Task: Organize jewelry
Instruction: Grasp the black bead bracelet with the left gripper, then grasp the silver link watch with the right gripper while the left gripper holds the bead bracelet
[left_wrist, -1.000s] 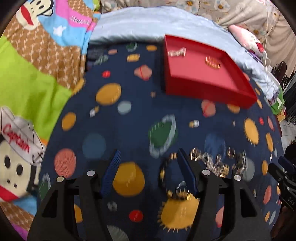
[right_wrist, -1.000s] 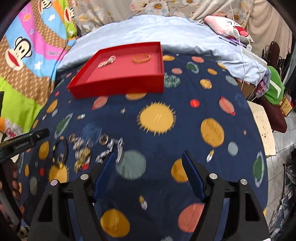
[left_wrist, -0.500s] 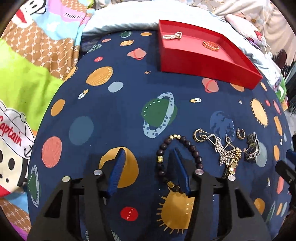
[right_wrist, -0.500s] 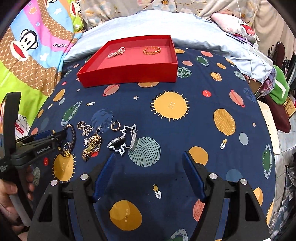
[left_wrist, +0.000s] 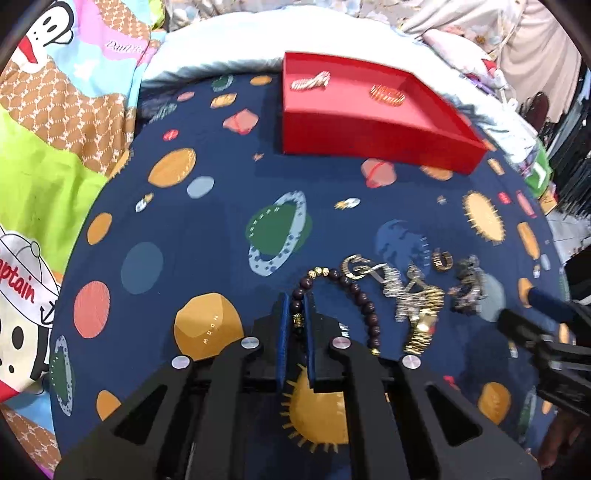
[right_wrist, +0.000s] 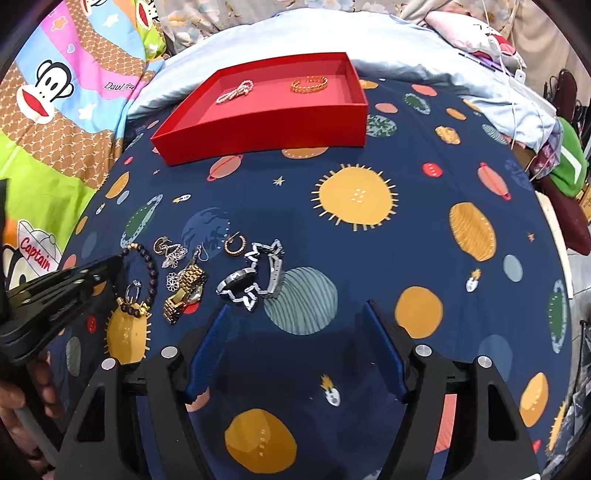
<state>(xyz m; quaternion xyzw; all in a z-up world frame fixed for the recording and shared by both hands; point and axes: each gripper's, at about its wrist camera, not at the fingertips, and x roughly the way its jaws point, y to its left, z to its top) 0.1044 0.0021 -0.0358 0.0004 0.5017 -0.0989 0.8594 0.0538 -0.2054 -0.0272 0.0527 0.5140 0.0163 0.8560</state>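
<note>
Pinching the dark beaded bracelet (left_wrist: 334, 280) where it lies on the planet-print cloth (left_wrist: 207, 229), my left gripper (left_wrist: 295, 314) has just closed; my right gripper (right_wrist: 295, 332) hangs spread beside the silver watch (right_wrist: 255, 277).

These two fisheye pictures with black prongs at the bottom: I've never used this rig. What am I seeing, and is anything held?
A person holds a two-finger gripper in each hand, with a camera on each looking along its fingers. In the left wrist view, the left gripper has just been closing and now pinches the dark beaded bracelet. In the right wrist view, the right gripper is open and empty over the space-print cloth, near the silver bracelet and gold watch. The red tray already holds a pearl piece and a gold bangle.
</note>
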